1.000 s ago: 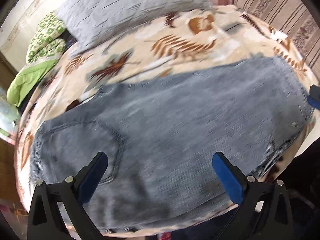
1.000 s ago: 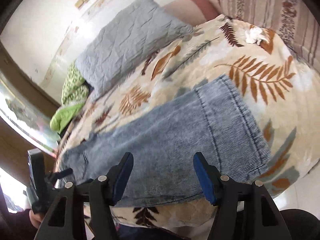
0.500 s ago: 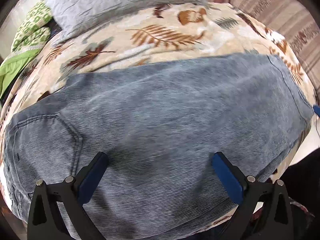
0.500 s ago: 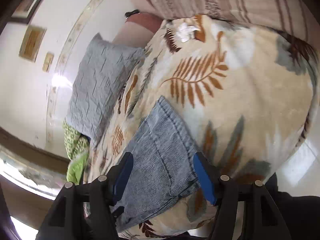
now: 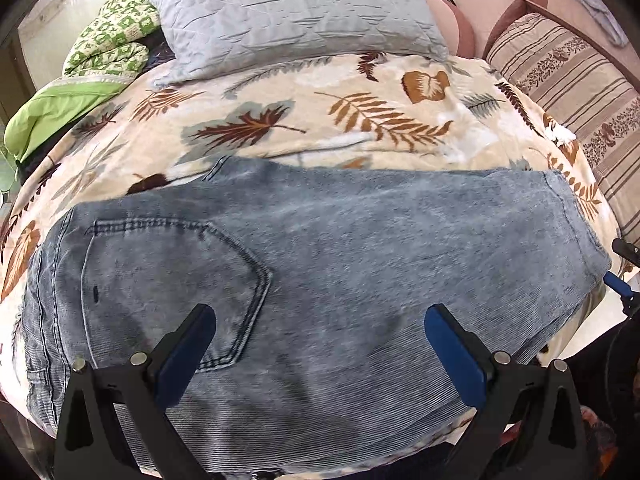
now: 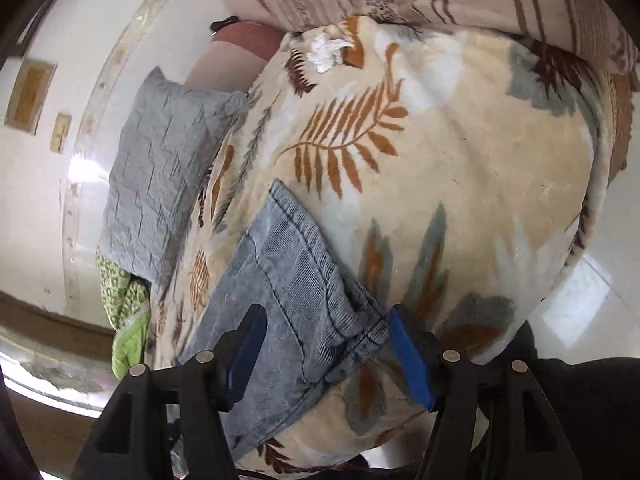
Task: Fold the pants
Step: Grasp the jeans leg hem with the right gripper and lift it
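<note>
A: Jeans point(image 5: 340, 264)?
B: Flat on the leaf blanket point(image 5: 280, 120), frame centre.
A: Jaws?
B: Left gripper point(image 5: 320, 344) wide open, empty. Right gripper point(image 6: 326, 344) part open, straddling the hem, not pinching.

Faded blue-grey jeans point(image 5: 352, 264) lie flat along a leaf-patterned blanket, back pocket facing up, leg hems stacked together.

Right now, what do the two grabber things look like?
Each gripper is a black plastic frame with two fingers. The left gripper has flat blue pads on the inner faces and small round silver bolts at the joints. The right gripper looks the same: black arms with cut-out holes, blue pads, silver bolts. No cables, markings or sleeves show.
</note>
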Available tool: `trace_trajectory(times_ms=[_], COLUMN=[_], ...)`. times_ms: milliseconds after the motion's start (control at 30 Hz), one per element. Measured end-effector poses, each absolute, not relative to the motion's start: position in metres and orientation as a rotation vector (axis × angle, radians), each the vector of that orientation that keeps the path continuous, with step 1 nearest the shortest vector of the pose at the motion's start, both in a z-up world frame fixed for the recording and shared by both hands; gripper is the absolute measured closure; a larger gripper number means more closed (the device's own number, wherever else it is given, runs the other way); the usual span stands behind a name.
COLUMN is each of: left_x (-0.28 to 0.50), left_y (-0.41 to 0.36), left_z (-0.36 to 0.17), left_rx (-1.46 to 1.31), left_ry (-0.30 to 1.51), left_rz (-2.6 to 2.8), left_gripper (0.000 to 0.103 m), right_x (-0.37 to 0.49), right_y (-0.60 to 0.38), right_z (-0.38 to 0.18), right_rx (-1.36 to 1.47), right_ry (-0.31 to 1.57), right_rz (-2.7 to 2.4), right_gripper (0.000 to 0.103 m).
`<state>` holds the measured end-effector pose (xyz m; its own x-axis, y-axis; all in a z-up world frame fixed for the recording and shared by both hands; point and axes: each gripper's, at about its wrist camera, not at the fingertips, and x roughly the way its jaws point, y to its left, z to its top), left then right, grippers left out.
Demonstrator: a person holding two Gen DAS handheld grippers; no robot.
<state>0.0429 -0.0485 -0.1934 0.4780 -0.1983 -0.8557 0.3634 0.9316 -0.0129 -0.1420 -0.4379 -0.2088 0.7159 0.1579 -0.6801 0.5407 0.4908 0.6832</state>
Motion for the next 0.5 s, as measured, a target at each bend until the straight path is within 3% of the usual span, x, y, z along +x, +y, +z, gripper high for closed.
trace_trajectory(times_ms=[133,400,433,500], left_x=[0.047,0.046,0.046,0.044], left_y=[-0.047,-0.048,-0.047,-0.045], left_z=[-0.208,-0.221,-0.221,-0.220], left_rx=[0.188,0.243,0.242,0.241], left_ry=[1.056,1.075,1.078,1.082], left_rz=[-0.322,-0.298,-0.298,-0.297], left_gripper=[0.000,0.000,0.000,0.000], right_x=[-0.136,-0.135,-0.135,-0.136], right_y=[-0.428,-0.437,-0.438,-0.437], right_z=[-0.219,-0.237,-0.237,-0.236], right_rx=[1.020,1.120,1.124,1.127], right_ry=[0.840,0.780,0.773,0.753], right_rz=[-0.283,-0.250,-0.246,-0.245], right_gripper=[0.036,0.037,0.040,0.063])
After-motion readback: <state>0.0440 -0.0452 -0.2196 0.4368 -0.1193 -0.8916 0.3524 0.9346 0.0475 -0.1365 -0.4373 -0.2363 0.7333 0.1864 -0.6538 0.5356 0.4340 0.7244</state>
